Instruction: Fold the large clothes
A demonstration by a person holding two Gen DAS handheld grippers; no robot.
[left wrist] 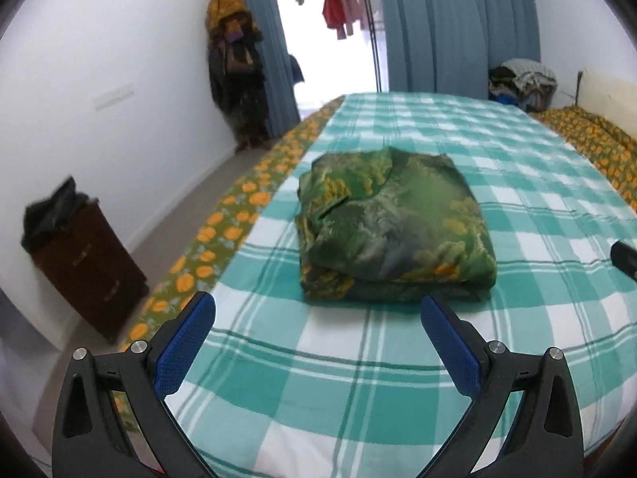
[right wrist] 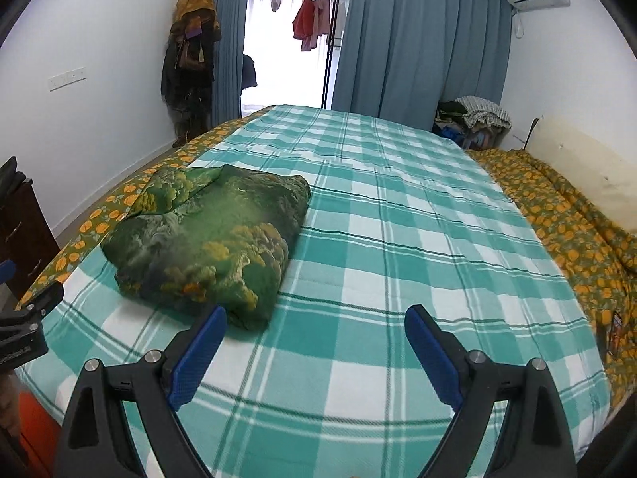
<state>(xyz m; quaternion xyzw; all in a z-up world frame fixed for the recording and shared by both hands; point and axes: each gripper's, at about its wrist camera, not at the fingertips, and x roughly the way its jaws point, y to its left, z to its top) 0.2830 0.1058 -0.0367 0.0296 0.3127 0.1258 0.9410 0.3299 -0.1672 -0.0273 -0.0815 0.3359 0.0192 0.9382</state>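
**Garment folded on the bed, both tongs released**

Garment of green fabric with yellow and grey printed pattern lies folded into a thick, roughly square bundle on the bed. It rests on the teal and white checked blanket that covers the bed, on the side toward the white wall and the strip of olive bedsheet with orange flowers. One corner of the fabric, at the far left of the bundle, is turned up and a little loose.

The left tongs, black with blue pads, are spread wide and nothing is between the fingers. They are above the blanket, just in front of the near edge of the bundle, and they do not touch it. In the left wrist view a small dark part at the right edge may be the other tool, but it is too little to tell.

The right tongs are also spread wide and empty. The bundle is to the left of them; the left blue pad overlaps its near corner in the picture, but I cannot tell if it touches. At the left edge of the right wrist view, a part of the left tool is seen.

Beyond the bed hang blue-grey curtains, open in the middle onto a bright window where red and pink clothes hang. A dark wooden cabinet stands against the left wall.
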